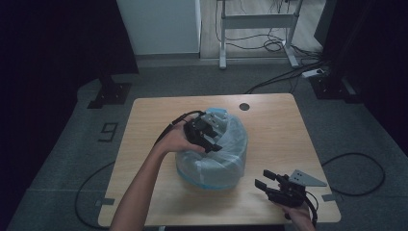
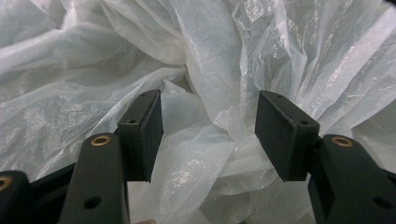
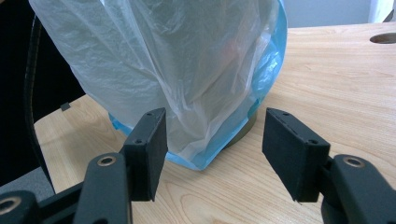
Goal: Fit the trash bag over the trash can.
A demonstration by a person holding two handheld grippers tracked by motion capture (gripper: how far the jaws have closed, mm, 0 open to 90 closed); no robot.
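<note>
high view: on the floor at far left a painted "9" (image 1: 109,132) can be read. one wooden table (image 1: 159,108) carries one white plastic bag (image 1: 231,144) with a blue hem at its middle; what the bag wraps is hidden, only a brownish base edge peeking out in the right gripper view. the left gripper (image 1: 210,143) sits atop the bag, jaws parted over crumpled film and not pinching it. the right gripper (image 1: 264,179), near the table's front right corner, stands released, apart from the bag.
</note>
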